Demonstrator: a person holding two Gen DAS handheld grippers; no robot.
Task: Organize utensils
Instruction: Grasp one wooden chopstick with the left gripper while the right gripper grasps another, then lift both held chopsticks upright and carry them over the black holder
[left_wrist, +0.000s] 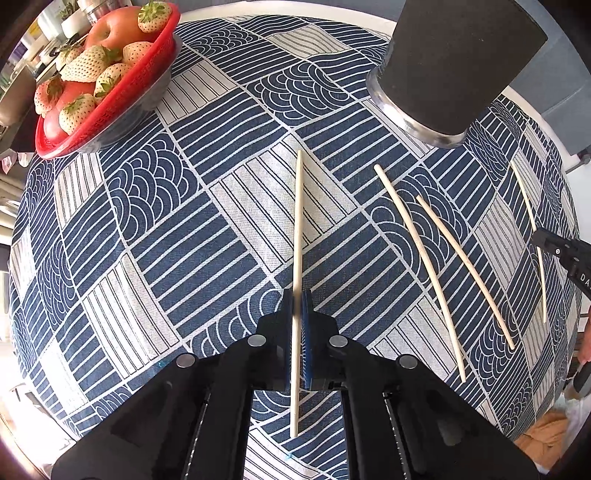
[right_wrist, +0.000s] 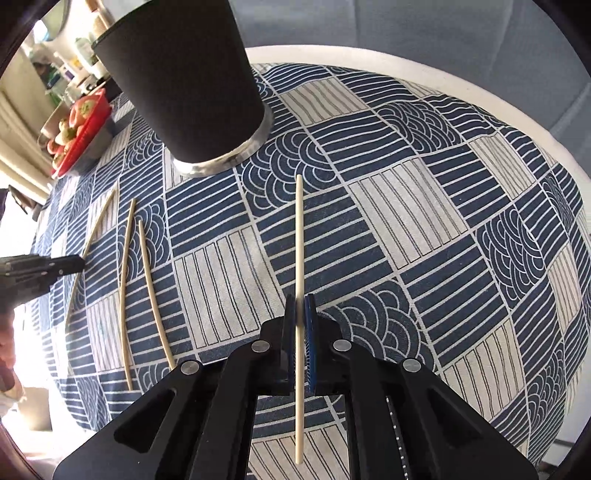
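My left gripper (left_wrist: 297, 295) is shut on a pale wooden chopstick (left_wrist: 298, 221), which runs straight ahead between the blue pads, lifted off the patterned cloth. My right gripper (right_wrist: 300, 297) is shut on another chopstick (right_wrist: 299, 229) in the same way. Two loose chopsticks (left_wrist: 461, 264) lie side by side on the cloth between the grippers; the right wrist view shows them (right_wrist: 147, 266) at its left. A tall black holder (left_wrist: 454, 62) with a metal base stands upright beyond them, also seen as the holder (right_wrist: 184, 81) at the right wrist view's upper left. Each gripper shows at the other view's edge.
A red basket (left_wrist: 159, 70) of strawberries and apples sits at the far left of the round table. The blue and white cloth (left_wrist: 184, 240) covers the table, whose white rim (right_wrist: 461, 88) shows at the far side. A hand (left_wrist: 585, 347) holds the right gripper.
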